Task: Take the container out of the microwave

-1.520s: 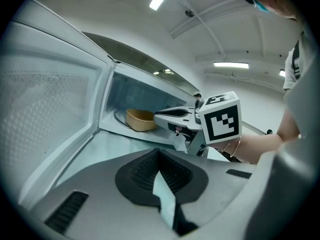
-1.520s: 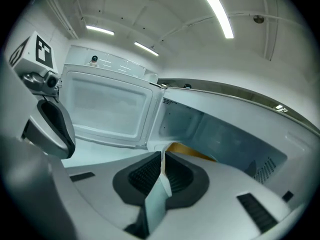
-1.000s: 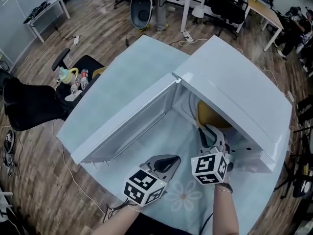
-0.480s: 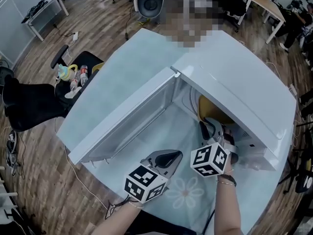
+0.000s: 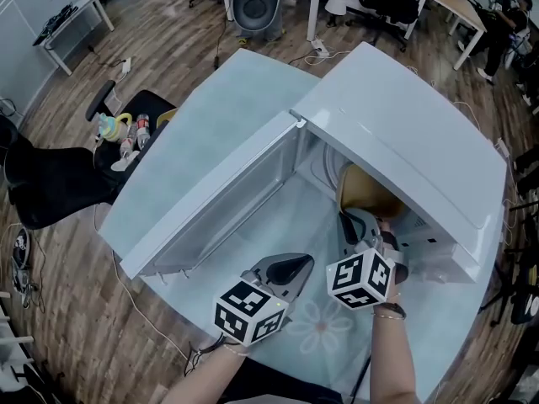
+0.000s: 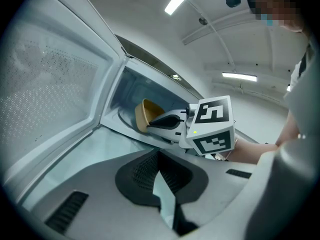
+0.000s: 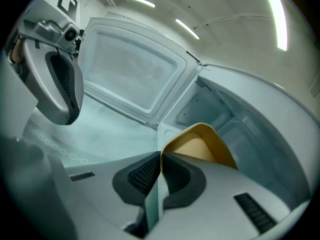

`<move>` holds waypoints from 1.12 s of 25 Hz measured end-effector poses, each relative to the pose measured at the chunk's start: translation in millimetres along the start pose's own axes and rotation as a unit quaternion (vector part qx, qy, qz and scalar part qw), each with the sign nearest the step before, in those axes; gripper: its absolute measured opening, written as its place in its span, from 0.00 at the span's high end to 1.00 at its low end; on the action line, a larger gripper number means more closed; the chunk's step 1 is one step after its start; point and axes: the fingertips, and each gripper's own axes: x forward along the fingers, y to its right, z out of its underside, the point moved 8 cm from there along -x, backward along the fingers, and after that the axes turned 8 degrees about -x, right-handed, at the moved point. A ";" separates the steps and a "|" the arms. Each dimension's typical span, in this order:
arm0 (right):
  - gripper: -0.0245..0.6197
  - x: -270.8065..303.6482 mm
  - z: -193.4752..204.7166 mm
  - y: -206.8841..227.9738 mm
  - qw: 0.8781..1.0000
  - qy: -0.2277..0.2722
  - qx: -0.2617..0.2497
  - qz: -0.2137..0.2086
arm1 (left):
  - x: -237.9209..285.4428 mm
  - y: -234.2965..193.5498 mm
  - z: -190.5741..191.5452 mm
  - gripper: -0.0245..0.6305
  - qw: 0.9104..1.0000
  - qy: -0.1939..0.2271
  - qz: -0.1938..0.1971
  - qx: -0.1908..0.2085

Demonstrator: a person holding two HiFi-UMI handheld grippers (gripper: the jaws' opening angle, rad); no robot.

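Left hand-held gripper [image 6: 158, 156] pinched together; right hand-held gripper [image 7: 160, 156] clamped.

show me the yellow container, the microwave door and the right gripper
yellow container [image 7: 202, 146]: right gripper view, on its inner wall.
microwave door [image 7: 132, 79]: right gripper view, on its window panel.
right gripper [image 7: 160, 156]: right gripper view, between its fingertips, shut on the container's rim.
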 end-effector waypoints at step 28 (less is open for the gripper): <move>0.93 -130.0 -11.5 -73.1 0.983 0.070 0.167 0.028 | -59.5 70.1 28.0 0.97 0.996 -0.013 0.067 0.064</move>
